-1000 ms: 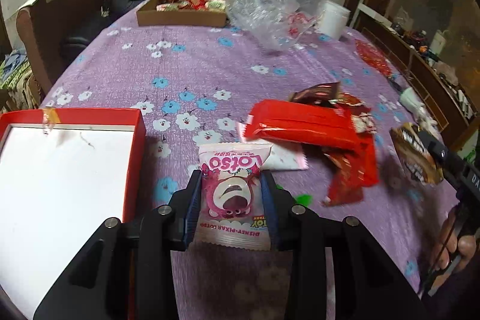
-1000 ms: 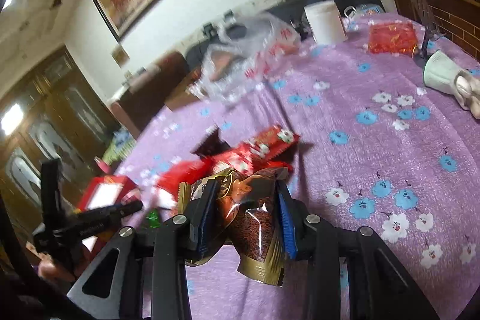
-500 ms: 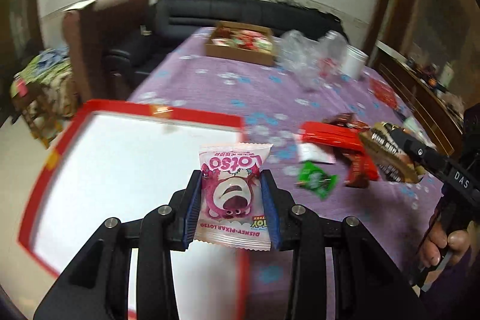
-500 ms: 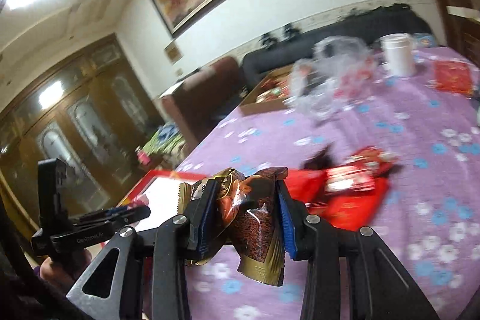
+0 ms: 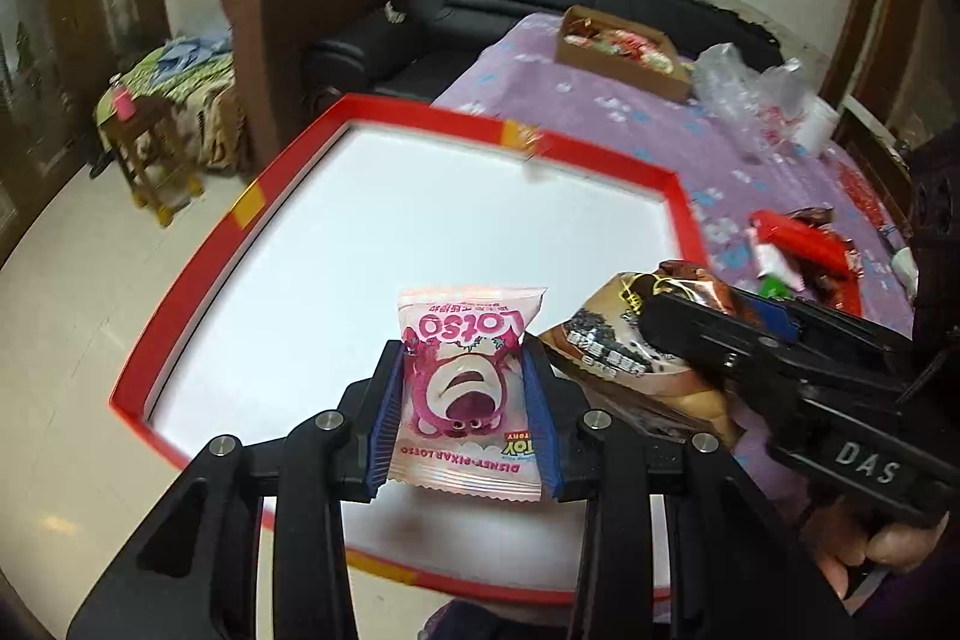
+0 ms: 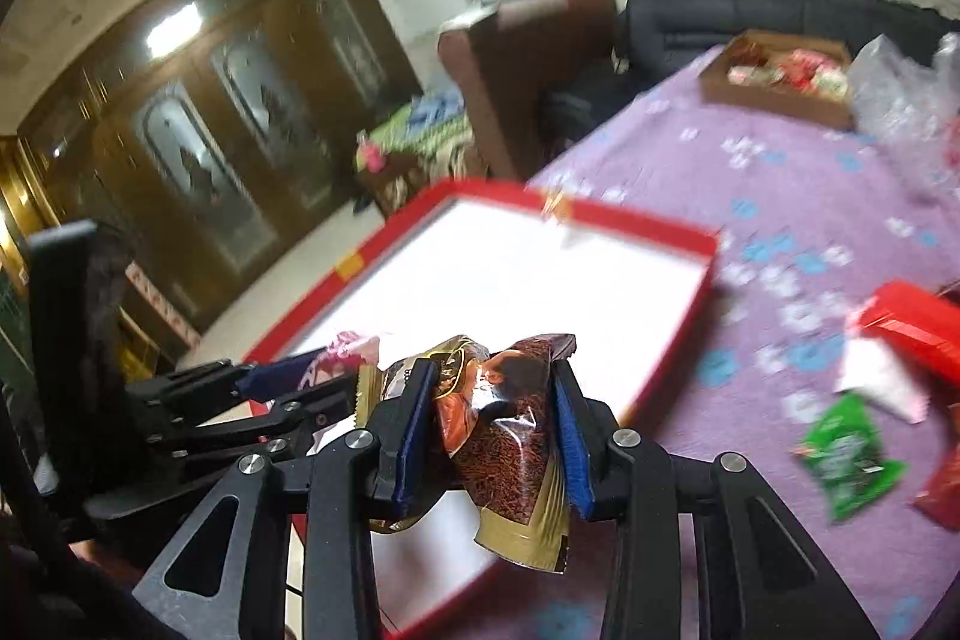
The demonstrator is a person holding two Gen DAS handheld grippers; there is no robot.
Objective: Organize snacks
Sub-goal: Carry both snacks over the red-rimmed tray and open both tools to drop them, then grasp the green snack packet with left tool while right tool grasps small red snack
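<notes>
My left gripper (image 5: 465, 400) is shut on a pink Lotso snack packet (image 5: 465, 388) and holds it above the white inside of a red-rimmed box (image 5: 420, 226). My right gripper (image 6: 495, 430) is shut on a brown and gold snack packet (image 6: 510, 430), over the near right part of the same box (image 6: 540, 280). In the left wrist view the right gripper (image 5: 654, 322) comes in from the right with its brown packet (image 5: 624, 340) just right of the pink one. The left gripper (image 6: 288, 382) shows at the left in the right wrist view.
A purple flowered tablecloth (image 5: 600, 112) covers the table. Loose snacks lie to the right: a red packet (image 6: 912, 328), a green one (image 6: 846, 460). A cardboard box of snacks (image 5: 618, 46), a clear plastic bag (image 5: 738, 82) and a white cup (image 5: 816, 130) stand at the far end.
Both grippers have swung left with their packets, from over the snack pile to over the red-rimmed box. The right gripper now sits close beside the left one.
</notes>
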